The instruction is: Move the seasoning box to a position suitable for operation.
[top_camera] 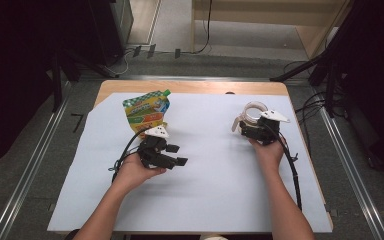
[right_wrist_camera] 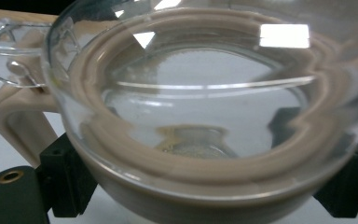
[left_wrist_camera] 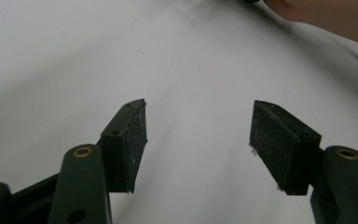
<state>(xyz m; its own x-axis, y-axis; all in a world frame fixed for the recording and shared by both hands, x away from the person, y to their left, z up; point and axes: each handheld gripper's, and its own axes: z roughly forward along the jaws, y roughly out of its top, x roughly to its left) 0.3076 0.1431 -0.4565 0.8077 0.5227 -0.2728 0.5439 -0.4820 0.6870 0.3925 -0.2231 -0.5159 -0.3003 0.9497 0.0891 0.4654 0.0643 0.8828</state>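
Observation:
A clear glass cup [top_camera: 254, 111] with a beige band and beige handle stands at the right of the white sheet [top_camera: 205, 175]. My right gripper [top_camera: 245, 127] is shut on it from the near side. In the right gripper view the cup [right_wrist_camera: 191, 93] looms close, with a black jaw against each side of its base and the right gripper [right_wrist_camera: 205, 186] around it. My left gripper [top_camera: 177, 155] lies at the left of the sheet, pointing right, open. In the left gripper view the left gripper [left_wrist_camera: 198, 140] has nothing between its pads, just white sheet.
A colourful spouted pouch [top_camera: 147, 110] lies flat at the back left, just behind my left hand. The wooden table edge [top_camera: 190, 86] shows beyond the sheet. The other hand [left_wrist_camera: 326, 16] shows at the top right of the left gripper view.

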